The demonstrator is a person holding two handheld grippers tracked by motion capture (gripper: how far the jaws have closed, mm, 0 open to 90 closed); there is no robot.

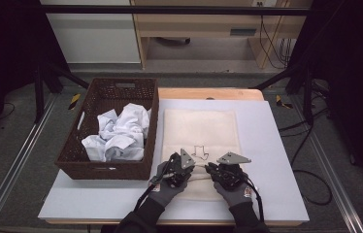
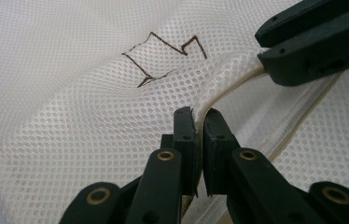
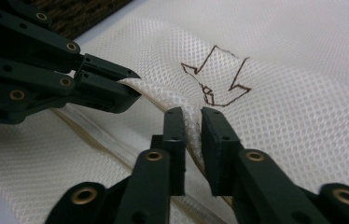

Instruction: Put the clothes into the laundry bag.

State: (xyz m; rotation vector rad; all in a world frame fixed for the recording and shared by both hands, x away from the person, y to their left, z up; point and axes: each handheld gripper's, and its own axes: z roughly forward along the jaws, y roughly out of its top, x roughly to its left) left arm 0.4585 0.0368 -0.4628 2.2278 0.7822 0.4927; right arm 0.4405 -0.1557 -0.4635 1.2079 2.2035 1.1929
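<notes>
Two grippers at the near edge, left gripper [image 2: 199,122] and right gripper [image 3: 192,122] each clamped on one mesh bag's [image 1: 200,127] zipper edge, one wicker basket [image 1: 143,170] at left with crumpled white cloths [image 1: 119,132].

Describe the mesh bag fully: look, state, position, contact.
The mesh bag is cream, fine-holed netting with a brown outlined arrow drawn on it and a zipper along its opening edge. It lies flat on the pale mat, right of the wicker basket. The left claw and right claw each pinch the raised zipper edge, lifting a ridge.
</notes>
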